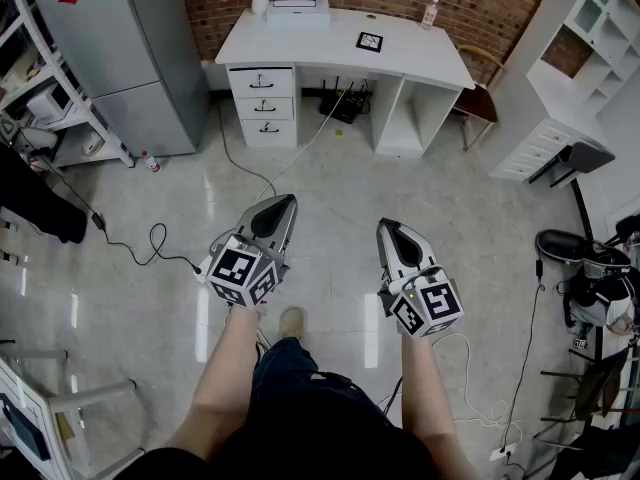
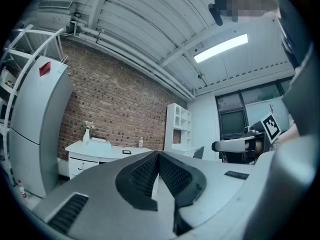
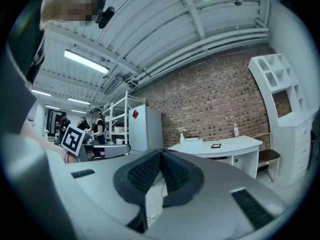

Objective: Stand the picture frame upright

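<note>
Currently the picture frame (image 1: 370,41) lies flat on the white tabletop (image 1: 300,40) by the brick wall, well apart from us. We hold the left hand-held gripper (image 1: 285,201) and right hand-held gripper (image 1: 387,226) above the floor (image 1: 330,183), both with jaws pressed together and empty.

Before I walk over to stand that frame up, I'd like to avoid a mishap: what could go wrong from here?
1. Cables trail across the floor between you and the desk; you might trip.
2. The picture frame lies flat, and the left gripper and right gripper are shut and empty. Prying at it could slide it off the desk.
3. The bottle stands nearby and could get knocked.
</note>
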The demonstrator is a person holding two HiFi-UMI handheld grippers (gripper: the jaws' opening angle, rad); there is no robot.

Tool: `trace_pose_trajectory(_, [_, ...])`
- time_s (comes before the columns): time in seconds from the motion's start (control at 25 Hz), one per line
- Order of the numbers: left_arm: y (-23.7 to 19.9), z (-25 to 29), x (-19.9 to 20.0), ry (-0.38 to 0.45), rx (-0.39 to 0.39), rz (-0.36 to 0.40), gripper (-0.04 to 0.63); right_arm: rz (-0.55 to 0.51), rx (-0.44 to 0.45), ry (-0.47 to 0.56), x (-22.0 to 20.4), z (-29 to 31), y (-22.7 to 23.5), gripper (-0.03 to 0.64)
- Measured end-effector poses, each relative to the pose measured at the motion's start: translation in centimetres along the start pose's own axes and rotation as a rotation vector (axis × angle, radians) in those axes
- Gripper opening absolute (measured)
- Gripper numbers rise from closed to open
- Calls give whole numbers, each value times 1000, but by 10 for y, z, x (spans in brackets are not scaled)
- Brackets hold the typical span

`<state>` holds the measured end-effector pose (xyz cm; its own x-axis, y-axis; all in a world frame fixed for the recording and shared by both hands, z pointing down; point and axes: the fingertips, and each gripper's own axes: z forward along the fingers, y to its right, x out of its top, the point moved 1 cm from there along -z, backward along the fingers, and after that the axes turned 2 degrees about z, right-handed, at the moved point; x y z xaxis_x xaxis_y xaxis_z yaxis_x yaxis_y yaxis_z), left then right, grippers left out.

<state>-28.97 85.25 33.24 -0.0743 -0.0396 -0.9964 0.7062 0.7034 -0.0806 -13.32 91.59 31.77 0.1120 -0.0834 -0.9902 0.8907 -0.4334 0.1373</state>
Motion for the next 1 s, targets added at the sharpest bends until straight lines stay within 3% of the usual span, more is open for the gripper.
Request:
trace_pose_trajectory(0.48, [-96,70,-9,-37,-67,-7,2,18,-80,9,-4,111,37,0])
trace_pose_trajectory(1.0, [-139,107,-17,-45,-93,-20,2,5,-105,7,-8,156,55,2])
